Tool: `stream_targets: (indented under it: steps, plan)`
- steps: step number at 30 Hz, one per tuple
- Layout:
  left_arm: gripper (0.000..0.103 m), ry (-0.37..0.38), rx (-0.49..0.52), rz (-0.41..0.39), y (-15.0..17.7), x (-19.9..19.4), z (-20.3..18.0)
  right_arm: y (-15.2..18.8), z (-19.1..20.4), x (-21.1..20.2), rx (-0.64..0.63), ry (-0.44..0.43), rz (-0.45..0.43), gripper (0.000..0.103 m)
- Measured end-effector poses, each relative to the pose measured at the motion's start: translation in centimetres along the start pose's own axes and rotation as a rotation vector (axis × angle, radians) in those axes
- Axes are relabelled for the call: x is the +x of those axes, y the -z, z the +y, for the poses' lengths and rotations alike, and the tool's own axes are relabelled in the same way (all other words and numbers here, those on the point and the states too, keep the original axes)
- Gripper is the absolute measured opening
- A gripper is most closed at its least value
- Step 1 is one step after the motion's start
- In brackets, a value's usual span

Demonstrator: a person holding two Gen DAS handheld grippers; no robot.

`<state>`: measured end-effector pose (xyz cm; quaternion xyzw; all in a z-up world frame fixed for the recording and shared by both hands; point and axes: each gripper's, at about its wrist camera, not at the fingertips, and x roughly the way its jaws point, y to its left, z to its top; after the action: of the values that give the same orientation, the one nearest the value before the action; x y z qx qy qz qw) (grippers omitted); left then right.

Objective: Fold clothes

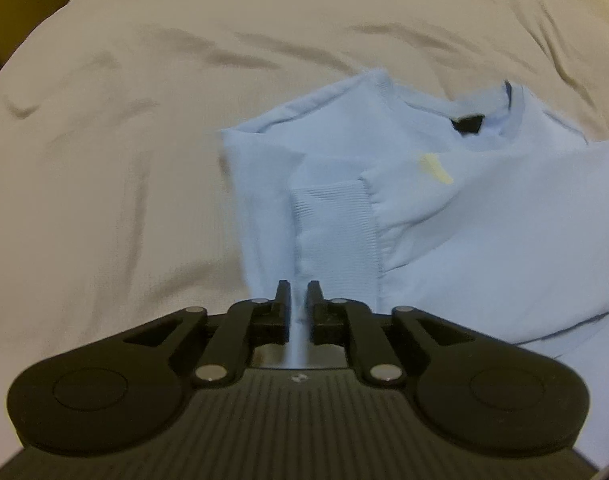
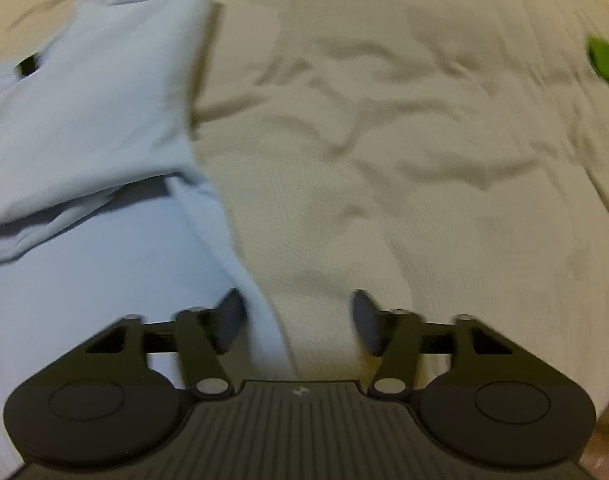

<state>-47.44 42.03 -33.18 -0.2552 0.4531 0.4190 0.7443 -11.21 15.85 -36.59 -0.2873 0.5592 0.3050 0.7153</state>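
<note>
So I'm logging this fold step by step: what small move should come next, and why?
Probably close the right gripper: its jaws stand open astride the light blue sweatshirt's edge, while the left gripper is shut on fabric. Both could then lift the hem together.

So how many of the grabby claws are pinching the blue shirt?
1. The left gripper is shut on the blue sweatshirt. The right gripper hangs open beside the sweatshirt's edge, over the beige sheet.
</note>
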Motion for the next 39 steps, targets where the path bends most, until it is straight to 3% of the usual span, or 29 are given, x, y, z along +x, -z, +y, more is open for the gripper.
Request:
stream_targets:
  steps: [8,9,12,16,20,23,30,33,39]
  plan:
    - [0.010,0.039,-0.057,-0.021,1.9,-4.5,1.7,0.9,1.9,-4.7,-0.047,-0.007,-0.122,0.060]
    - [0.010,0.062,-0.023,-0.017,2.6,-4.7,0.9,1.3,2.3,-4.8,-0.055,-0.016,-0.120,0.060]
    - [0.012,0.107,0.033,0.059,5.7,-4.1,-0.5,3.2,3.0,-3.8,-0.081,0.014,-0.061,0.060]
    - [0.011,0.082,0.057,0.156,11.4,-4.8,-0.4,6.9,1.3,-2.9,-0.052,0.039,0.036,0.061]
    - [0.011,0.058,-0.032,0.218,16.5,-8.4,1.3,9.7,-1.2,-3.4,-0.014,-0.015,0.091,0.066]
    - [0.013,0.015,-0.082,0.237,19.4,-10.9,1.7,10.2,-2.7,-4.1,-0.031,-0.073,0.089,0.066]
    - [0.027,-0.078,-0.271,0.139,21.4,-14.1,1.1,9.8,-5.0,-4.3,-0.109,-0.283,0.060,0.069]
    - [0.031,-0.059,-0.358,0.110,22.3,-14.3,1.4,10.1,-6.4,-3.7,-0.094,-0.388,0.077,0.071]
    - [0.037,0.015,-0.375,0.066,24.8,-11.4,2.0,12.7,-8.8,-2.7,0.054,-0.579,0.054,0.074]
